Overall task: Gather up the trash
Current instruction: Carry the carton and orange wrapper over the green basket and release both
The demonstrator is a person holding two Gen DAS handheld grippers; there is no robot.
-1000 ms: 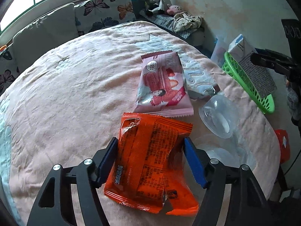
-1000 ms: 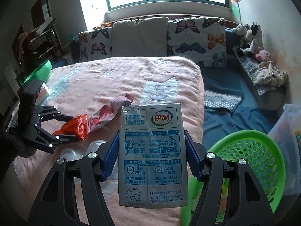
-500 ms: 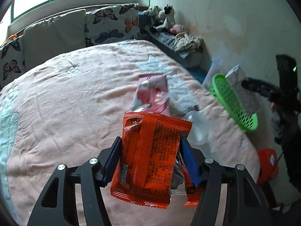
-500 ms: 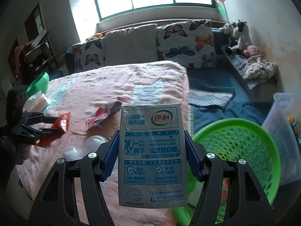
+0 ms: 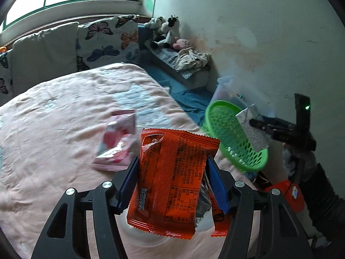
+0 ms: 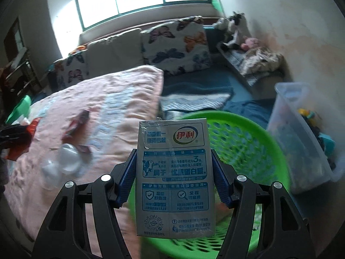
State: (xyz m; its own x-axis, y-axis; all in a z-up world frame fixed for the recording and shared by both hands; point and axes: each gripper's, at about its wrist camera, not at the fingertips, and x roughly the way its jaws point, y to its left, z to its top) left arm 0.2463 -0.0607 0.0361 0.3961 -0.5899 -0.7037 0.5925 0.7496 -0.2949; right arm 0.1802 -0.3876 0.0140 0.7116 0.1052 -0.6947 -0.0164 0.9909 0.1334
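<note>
left gripper (image 5: pixel 172 185) clenched on orange wrapper (image 5: pixel 172 179), now lifted off bed (image 5: pixel 54 116), heading to green basket (image 6: pixel 248 151) | right gripper (image 6: pixel 173 179) grasping milk carton (image 6: pixel 173 177), now over basket | drop-off imminent; pink wrapper (image 5: pixel 116 142) left

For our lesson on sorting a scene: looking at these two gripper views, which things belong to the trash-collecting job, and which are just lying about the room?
Belong to the job:
- orange snack wrapper, in the left gripper
- milk carton, in the right gripper
- pink wrapper on the bed
- clear plastic cups on the bed
- green basket

Just lying about:
- butterfly cushions
- stuffed toys
- clear storage bin
</note>
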